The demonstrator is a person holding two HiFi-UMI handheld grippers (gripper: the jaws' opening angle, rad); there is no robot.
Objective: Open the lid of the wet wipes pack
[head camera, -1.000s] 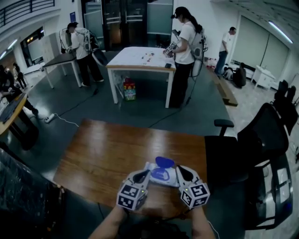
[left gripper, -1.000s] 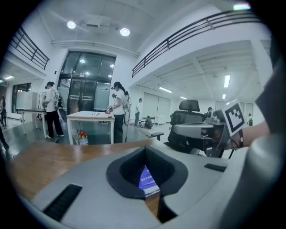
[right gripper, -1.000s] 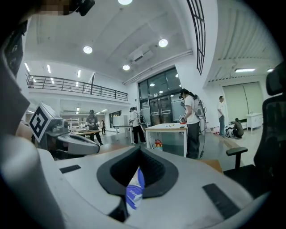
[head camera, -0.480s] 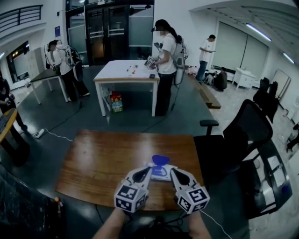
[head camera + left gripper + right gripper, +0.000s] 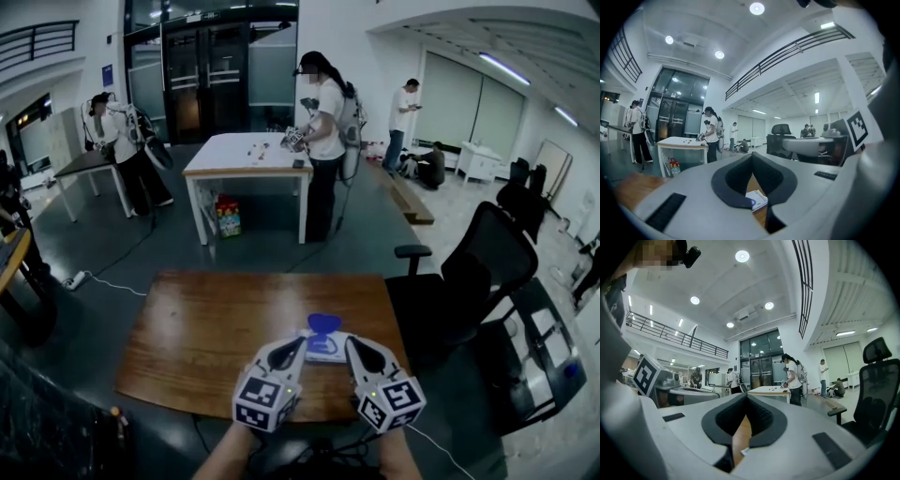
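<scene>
- The surface [image 5: 206,328] I'm working over is a rectangular wooden top, glossy brown, with light streaking off its grain.
- The wet wipes pack [image 5: 324,351] is a flat, soft-looking pouch, white with blue print. It lies close to the surface's near edge, toward the near right corner.
- Its lid [image 5: 324,323] is a smooth blue rounded flap, already open. It stands up at the pack's far side, facing the far edge.
- The pack's long axis seems to run along the near edge, but both ends are hidden behind my claws, so I can't be sure.
- The left claw [image 5: 298,343] is pale grey moulded plastic with dark ribbed pads. In the left gripper view the tips meet [image 5: 752,157] with nothing between them, and the pack [image 5: 758,200] shows below through the hollow behind the tips.
- The right claw [image 5: 351,343] has the same build. In the right gripper view its tips are pressed together [image 5: 746,399] and empty, with only wood grain visible through the hollow.
- Both claws hang above the pack, one over each end.
</scene>
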